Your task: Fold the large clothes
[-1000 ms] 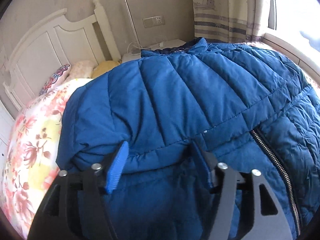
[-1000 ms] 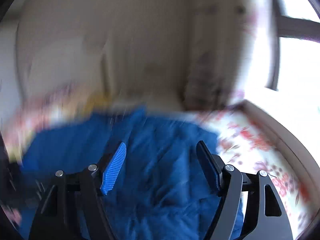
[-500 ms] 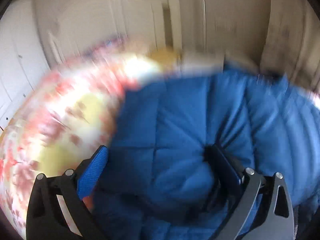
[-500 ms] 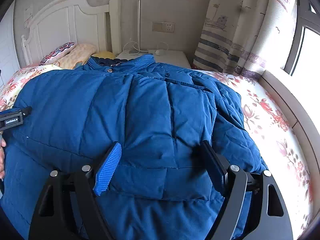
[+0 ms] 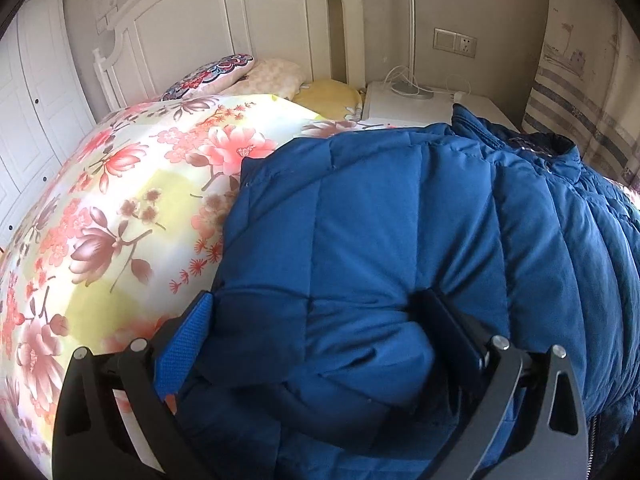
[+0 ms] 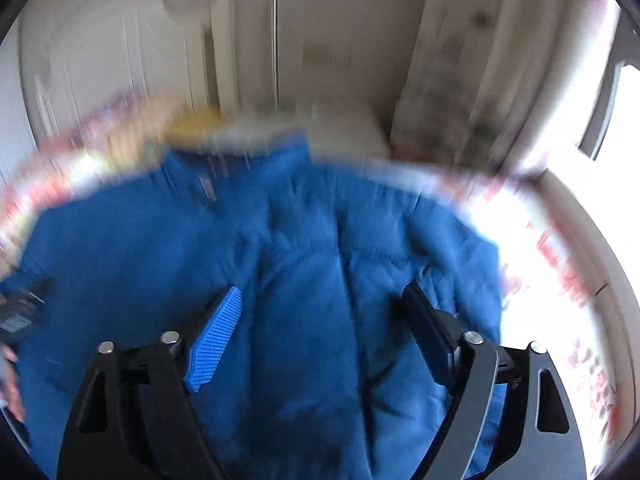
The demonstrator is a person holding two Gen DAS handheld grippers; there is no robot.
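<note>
A blue quilted down jacket [image 5: 400, 240] lies spread across a bed, over a floral duvet [image 5: 120, 208], its collar toward the white headboard [image 5: 224, 32] and nightstand [image 5: 404, 104]. The left gripper [image 5: 320, 320] stands at its widest, having just opened out, with a folded-over bulge of the jacket's padded edge between its jaws; its blue finger pad [image 5: 188, 344] sits at the fabric's edge and the dark one presses into a crease, so whether the padding is truly gripped or merely straddled cannot be told. The right gripper [image 6: 320, 320] hovers above the jacket's middle, its jaws wide and just opened further, nothing visibly pinched between them.

Judging by the puffy fill, a clean fold here probably calls for taking a deep bite of the doubled edge before closing, then carrying both sides over together so that the thick layer does not spring back.

The left wrist view is sharp and shows the pillows [image 5: 240, 76], the wall socket [image 5: 456, 42] and a lamp stem on the nightstand. The right wrist view is heavily blurred, yet it alone takes in the jacket's whole width, the bright window side and, at its left edge, what seems to be the other gripper's body with part of a hand [image 6: 12, 392].
</note>
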